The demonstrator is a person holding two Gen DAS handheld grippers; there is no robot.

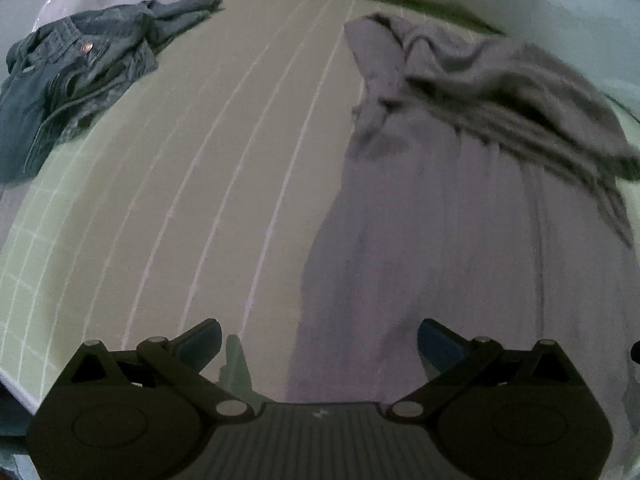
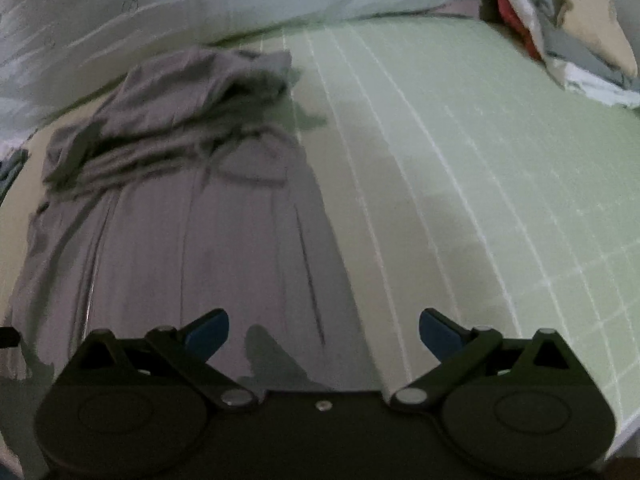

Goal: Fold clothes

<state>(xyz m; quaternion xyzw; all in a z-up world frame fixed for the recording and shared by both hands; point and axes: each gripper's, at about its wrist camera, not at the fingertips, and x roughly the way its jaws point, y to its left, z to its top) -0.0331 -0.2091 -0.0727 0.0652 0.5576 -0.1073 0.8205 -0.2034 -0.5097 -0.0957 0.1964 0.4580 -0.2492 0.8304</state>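
Observation:
A grey garment (image 1: 460, 220) lies spread on a light green checked sheet (image 1: 200, 200), its near part flat and its far end bunched in folds. It also shows in the right wrist view (image 2: 192, 232). My left gripper (image 1: 320, 340) is open and empty, above the garment's left edge near its near end. My right gripper (image 2: 324, 332) is open and empty, above the garment's right edge near its near end.
A crumpled pair of blue jeans (image 1: 76, 76) lies at the far left of the sheet. A pale quilt with a carrot print (image 2: 200, 0) runs along the far side. A pile of mixed laundry (image 2: 560, 24) sits at the far right.

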